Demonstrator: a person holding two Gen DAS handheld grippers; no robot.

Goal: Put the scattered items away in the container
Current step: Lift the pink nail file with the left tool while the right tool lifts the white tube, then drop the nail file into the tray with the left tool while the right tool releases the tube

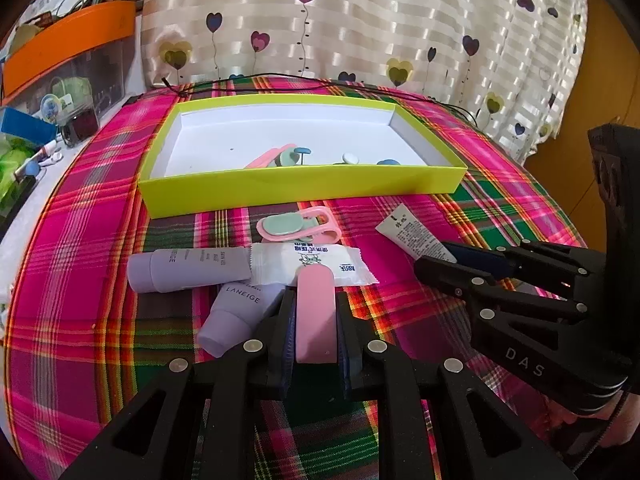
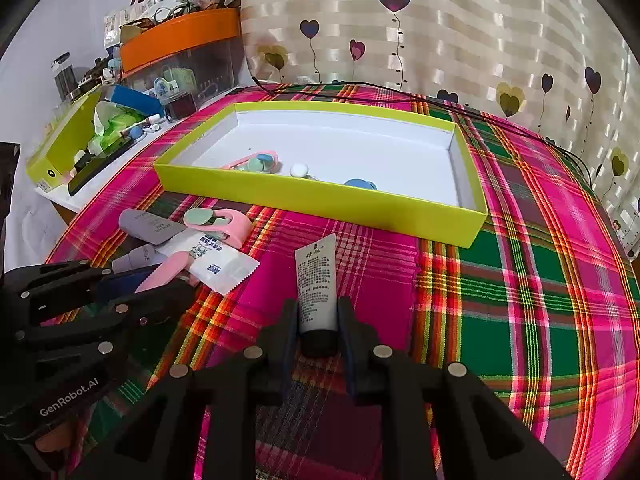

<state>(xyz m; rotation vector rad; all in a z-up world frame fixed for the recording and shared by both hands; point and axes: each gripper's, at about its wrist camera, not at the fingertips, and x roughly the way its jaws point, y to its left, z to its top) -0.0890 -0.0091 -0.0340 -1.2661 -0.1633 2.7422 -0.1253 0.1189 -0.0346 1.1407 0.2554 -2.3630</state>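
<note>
Left gripper (image 1: 316, 320): jaws clamp a pink bar (image 1: 315, 312).
Right gripper (image 2: 318, 328): jaws clamp a white tube (image 2: 318, 284).
Box (image 1: 300, 188): lime, beyond both.

Under everything you have a plaid cloth (image 2: 520, 300) in pink, green and orange covering the bench. Behind it hangs a cream striped curtain (image 2: 460, 32) printed with heart balloons in purple and gold. A thin black cable (image 1: 304, 80) runs across the far edge of the cloth, just in front of the curtain. To your left, off the cloth, sits a clear storage bin with an orange lid (image 2: 180, 40), piled with clutter on top. Near it lie a blue box (image 2: 134, 98), a crumpled green bag (image 2: 114, 124) and a second yellow-green box (image 2: 60, 148) on its side.
</note>
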